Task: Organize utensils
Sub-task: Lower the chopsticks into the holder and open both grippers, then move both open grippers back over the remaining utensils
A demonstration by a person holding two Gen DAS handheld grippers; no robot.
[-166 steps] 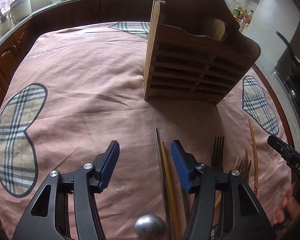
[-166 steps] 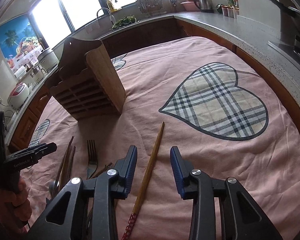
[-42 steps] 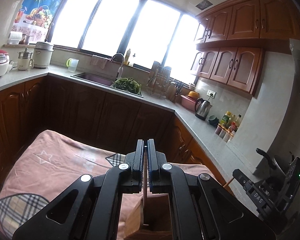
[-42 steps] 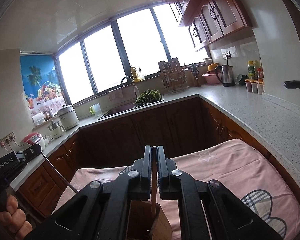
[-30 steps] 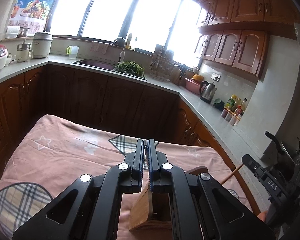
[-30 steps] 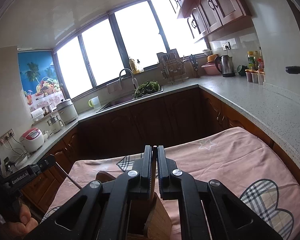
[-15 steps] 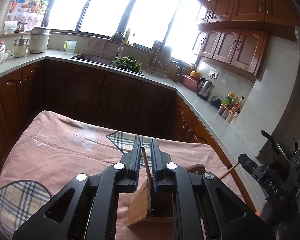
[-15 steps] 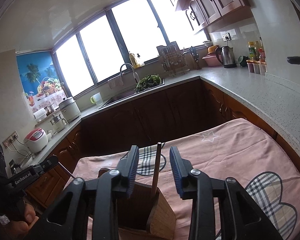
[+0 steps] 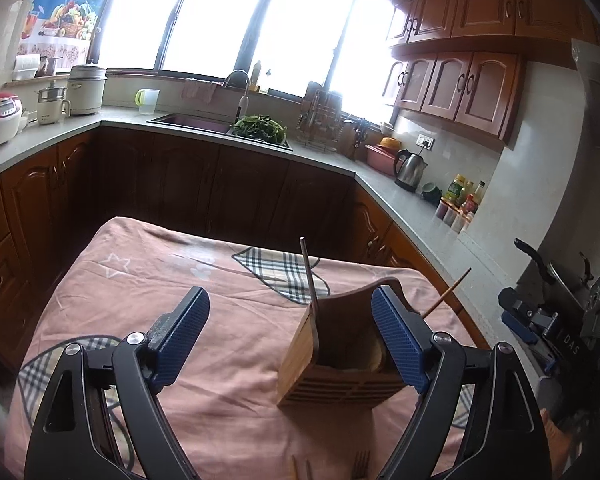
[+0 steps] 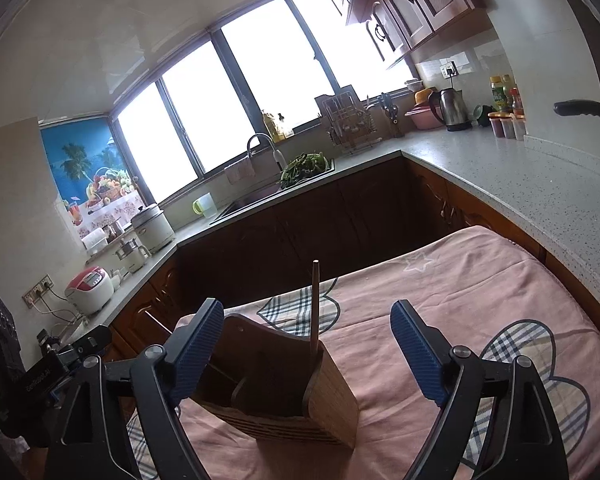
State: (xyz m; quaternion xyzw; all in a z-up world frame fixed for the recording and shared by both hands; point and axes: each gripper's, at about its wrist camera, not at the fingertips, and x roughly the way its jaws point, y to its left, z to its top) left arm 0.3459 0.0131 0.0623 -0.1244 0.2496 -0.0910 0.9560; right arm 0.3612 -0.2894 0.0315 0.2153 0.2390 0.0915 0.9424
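A wooden utensil holder (image 9: 340,364) stands on the pink cloth; it also shows in the right wrist view (image 10: 284,392). A dark metal chopstick (image 9: 310,280) stands in its left part. A wooden chopstick (image 10: 314,308) stands in its right part; its tip (image 9: 448,292) also shows in the left wrist view. My left gripper (image 9: 290,344) is open and empty, just above and behind the holder. My right gripper (image 10: 308,352) is open and empty above the holder. A fork (image 9: 360,466) and more chopsticks (image 9: 300,470) lie at the cloth's near edge.
The pink cloth with plaid hearts (image 10: 480,292) covers the table. Kitchen counters (image 9: 400,196) with a sink, kettle and bottles run behind and to the right. The other hand-held gripper body (image 9: 556,336) is at the right edge.
Both grippers opened wide and let go of their chopsticks, which now stand in the holder. Both have drawn back a little from the holder.
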